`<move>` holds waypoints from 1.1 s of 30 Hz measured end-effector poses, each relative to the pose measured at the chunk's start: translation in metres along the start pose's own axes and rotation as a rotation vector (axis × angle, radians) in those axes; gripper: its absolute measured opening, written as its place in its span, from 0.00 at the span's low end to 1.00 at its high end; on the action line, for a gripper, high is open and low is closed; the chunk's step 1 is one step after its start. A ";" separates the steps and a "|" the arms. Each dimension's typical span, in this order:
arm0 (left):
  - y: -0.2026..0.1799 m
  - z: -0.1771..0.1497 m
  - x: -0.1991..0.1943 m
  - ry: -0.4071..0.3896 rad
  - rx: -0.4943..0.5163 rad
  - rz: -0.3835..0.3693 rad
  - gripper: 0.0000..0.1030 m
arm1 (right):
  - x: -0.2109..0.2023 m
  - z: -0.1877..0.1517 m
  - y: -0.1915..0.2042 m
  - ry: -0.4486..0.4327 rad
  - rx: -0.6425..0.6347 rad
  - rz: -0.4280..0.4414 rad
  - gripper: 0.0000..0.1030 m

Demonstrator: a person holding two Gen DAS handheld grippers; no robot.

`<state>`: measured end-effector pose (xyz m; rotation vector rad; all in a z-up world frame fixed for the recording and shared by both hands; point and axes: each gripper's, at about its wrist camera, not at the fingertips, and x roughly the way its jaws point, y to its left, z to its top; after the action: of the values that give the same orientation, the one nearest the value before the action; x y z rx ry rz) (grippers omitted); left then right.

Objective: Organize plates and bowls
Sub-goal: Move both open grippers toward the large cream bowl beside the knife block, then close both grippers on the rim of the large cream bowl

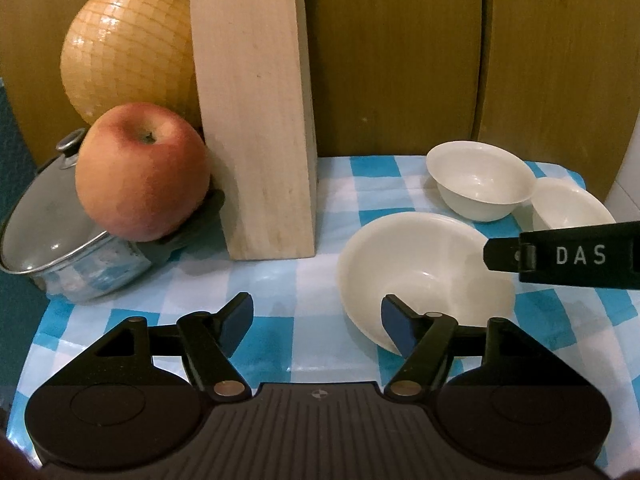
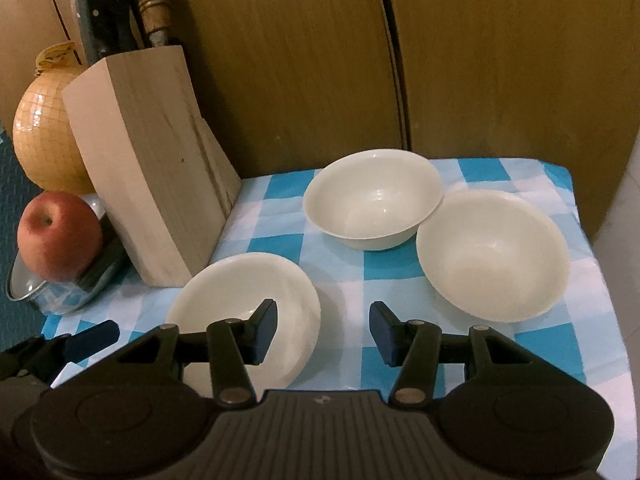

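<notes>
Three white bowls stand on a blue-and-white checked cloth point(image 2: 344, 272). The near shallow bowl point(image 2: 248, 300) point(image 1: 424, 276) lies in front of the knife block. A deeper bowl point(image 2: 374, 200) point(image 1: 480, 180) sits at the back, touching a third bowl point(image 2: 494, 256) point(image 1: 568, 208) to its right. My left gripper point(image 1: 318, 320) is open and empty, its right finger over the near bowl's rim. My right gripper point(image 2: 324, 330) is open and empty, its left finger over the near bowl. The right gripper's body point(image 1: 568, 256) shows in the left wrist view.
A wooden knife block point(image 2: 148, 168) point(image 1: 256, 120) with knives stands at the back left. A red apple point(image 1: 140, 172) point(image 2: 58, 236) rests on a lidded steel pot point(image 1: 68, 248). A netted yellow pomelo point(image 1: 128, 48) is behind. Wooden panels point(image 2: 480, 60) close the back.
</notes>
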<state>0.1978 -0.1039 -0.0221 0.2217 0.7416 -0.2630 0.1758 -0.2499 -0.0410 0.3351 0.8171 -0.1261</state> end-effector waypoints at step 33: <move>-0.007 0.004 0.038 0.170 -0.038 -0.162 0.41 | 0.023 -0.007 0.005 0.156 0.028 0.084 0.16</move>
<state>0.2247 -0.1179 -0.0460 0.1491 0.9342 -0.3870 0.1877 -0.2420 -0.0613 0.4084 0.9550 -0.0333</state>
